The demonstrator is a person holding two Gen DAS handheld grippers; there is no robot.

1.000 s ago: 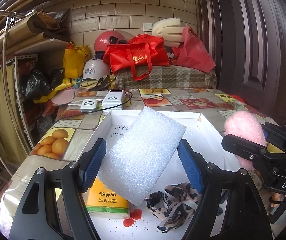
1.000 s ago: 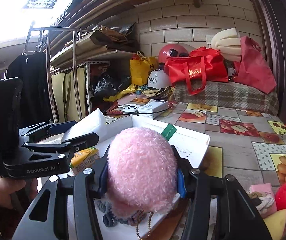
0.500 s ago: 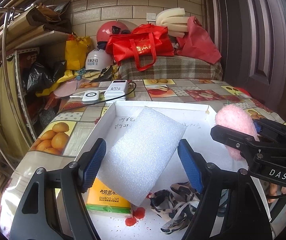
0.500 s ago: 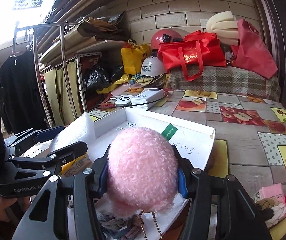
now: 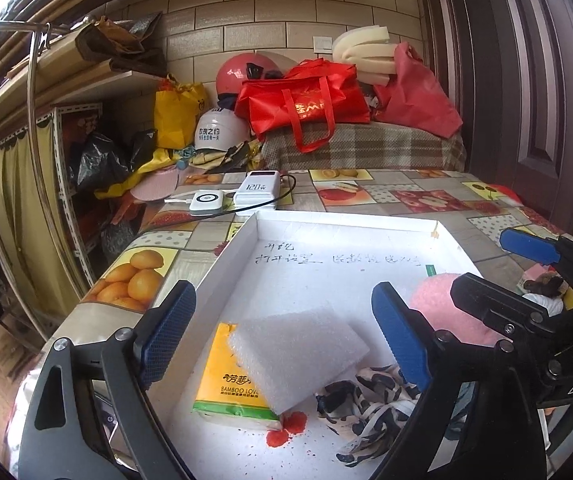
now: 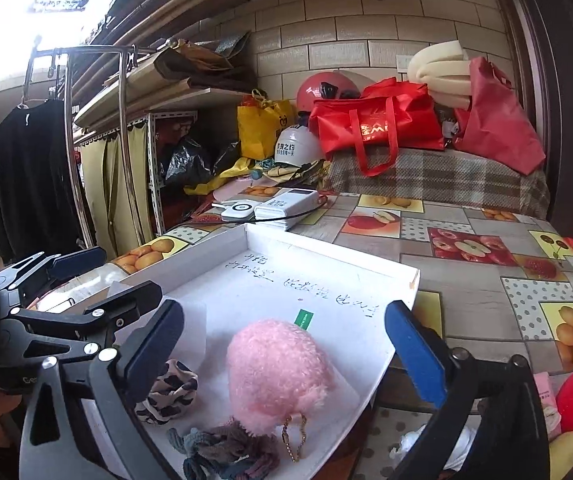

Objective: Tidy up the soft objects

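Right wrist: pink pompom (image 6: 276, 372) in tray (image 6: 402, 280), loose between spread tool (image 6: 286, 350) jaws.

The right gripper (image 6: 294, 344) is hanging over the white tray (image 6: 402, 288), its jaws having just been opening, now wide and touching nothing. Between them the pink fluffy ball (image 6: 276, 372) is lying on the tray floor, its gold chain (image 6: 296, 436) trailing toward the camera. A leopard scrunchie (image 6: 172, 392) is lying just left of it. The left gripper (image 6: 66, 304) is reaching in from the left.
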